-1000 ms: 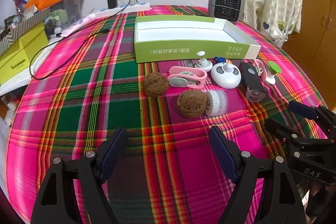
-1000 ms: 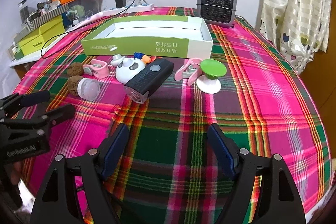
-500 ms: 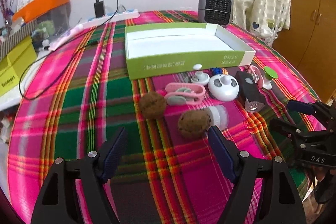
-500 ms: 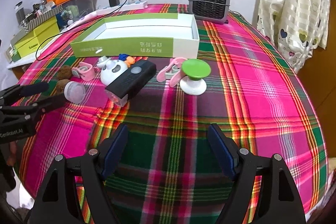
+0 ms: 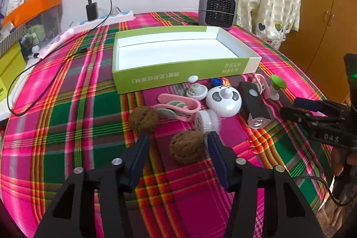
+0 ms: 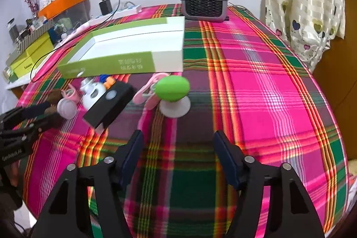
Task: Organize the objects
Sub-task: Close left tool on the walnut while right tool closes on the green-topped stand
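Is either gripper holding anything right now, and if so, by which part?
Nothing is held. The left gripper is closing around a walnut without touching it; the right gripper is closing over bare tablecloth.

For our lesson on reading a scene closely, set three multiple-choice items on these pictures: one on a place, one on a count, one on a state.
1. Where is the black flashlight?
A. inside the green box
B. on the cloth in front of the green box
C. on the heater

2. How many brown balls lie on the cloth?
A. two
B. three
C. four

3. The green box is
A. lidded
B. full of toys
C. open and empty

Answers:
B, it lies beside the white panda toy.
A, the near ball and the far ball.
C, its white floor shows bare.
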`<state>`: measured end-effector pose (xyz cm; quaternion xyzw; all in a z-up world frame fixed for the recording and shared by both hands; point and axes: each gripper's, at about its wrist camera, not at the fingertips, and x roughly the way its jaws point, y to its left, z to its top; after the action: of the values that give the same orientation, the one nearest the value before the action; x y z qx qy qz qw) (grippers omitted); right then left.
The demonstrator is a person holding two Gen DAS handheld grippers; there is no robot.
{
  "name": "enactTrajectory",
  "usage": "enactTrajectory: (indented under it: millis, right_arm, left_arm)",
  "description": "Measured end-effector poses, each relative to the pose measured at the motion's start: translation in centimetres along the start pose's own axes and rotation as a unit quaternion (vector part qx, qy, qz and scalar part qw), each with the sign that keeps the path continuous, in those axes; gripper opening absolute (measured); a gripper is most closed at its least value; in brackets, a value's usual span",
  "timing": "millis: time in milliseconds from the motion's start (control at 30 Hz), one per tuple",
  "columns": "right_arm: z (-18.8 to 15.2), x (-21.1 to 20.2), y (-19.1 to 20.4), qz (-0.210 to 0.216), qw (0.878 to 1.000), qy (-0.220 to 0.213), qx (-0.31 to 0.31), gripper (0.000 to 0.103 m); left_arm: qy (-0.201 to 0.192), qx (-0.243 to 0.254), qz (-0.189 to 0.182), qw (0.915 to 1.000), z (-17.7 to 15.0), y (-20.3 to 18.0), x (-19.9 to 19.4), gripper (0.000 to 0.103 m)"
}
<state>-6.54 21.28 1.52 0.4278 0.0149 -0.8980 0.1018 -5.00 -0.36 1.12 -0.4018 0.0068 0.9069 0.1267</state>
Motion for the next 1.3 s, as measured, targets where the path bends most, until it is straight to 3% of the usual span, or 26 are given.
enactTrajectory:
  millis: [167, 433, 600, 733, 867, 1300]
  right_arm:
    - [0.9, 0.6, -0.2, 0.016, 1.0, 0.002, -0.006, 0.051]
    - [2.3, 1.2, 0.1, 0.036, 0.999, -0.005, -0.016, 0.045]
    - [2.8, 1.4, 0.1, 0.039, 0.999, -0.011, -0.013, 0.043]
    - [2.9, 1.6, 0.0, 0.033, 0.999, -0.009, -0.012, 0.029]
    - [2.8, 1.7, 0.0, 0.034, 0.999, -0.009, -0.01, 0.023]
    - [2.5, 1.2, 0.0, 0.037, 0.999, -0.014, -0.008, 0.018]
  left_arm:
    - [0.002, 0.0, -0.002, 1.0, 0.0, -0.2, 0.3, 0.043]
    - [0.005, -0.001, -0.011, 0.9999, 0.0, -0.2, 0.3, 0.029]
    - [0.005, 0.002, -0.011, 0.9999, -0.1, -0.3, 0.3, 0.029]
    - [0.006, 0.005, -0.013, 0.9999, -0.1, -0.4, 0.4, 0.029]
    - [0.005, 0.004, -0.015, 0.9999, -0.2, -0.5, 0.4, 0.029]
    - [0.006, -0.004, -0.021, 0.9998, -0.2, -0.3, 0.3, 0.029]
